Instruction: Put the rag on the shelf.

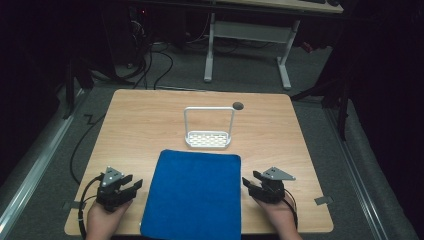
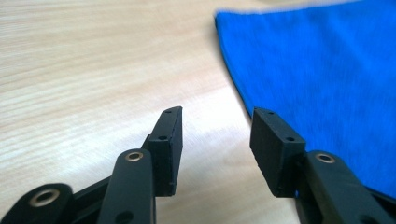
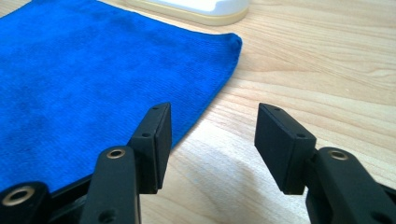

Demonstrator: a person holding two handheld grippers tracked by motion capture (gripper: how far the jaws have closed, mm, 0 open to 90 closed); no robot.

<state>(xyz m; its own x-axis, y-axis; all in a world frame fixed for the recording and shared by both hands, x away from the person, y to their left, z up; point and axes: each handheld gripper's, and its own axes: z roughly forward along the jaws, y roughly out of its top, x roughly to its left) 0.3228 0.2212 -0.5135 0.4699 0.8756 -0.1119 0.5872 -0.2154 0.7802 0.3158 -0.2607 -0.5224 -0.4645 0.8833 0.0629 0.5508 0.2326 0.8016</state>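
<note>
While both grippers wait | blue cloth [image 1: 192, 192] flat at table's six o'clock | left gripper [image 1: 134, 186], right gripper [image 1: 248, 183] gaping, empty | next, likely: pinch cloth's edges.

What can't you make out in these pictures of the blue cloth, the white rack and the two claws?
- Blue cloth: its near edge is cut off by the bottom of the high view; in the left gripper view its far part is blurred.
- White rack: in the right gripper view the top edge cuts it to a strip of its base.
- Dark round spot on the table: too small to identify in the high view.
</note>
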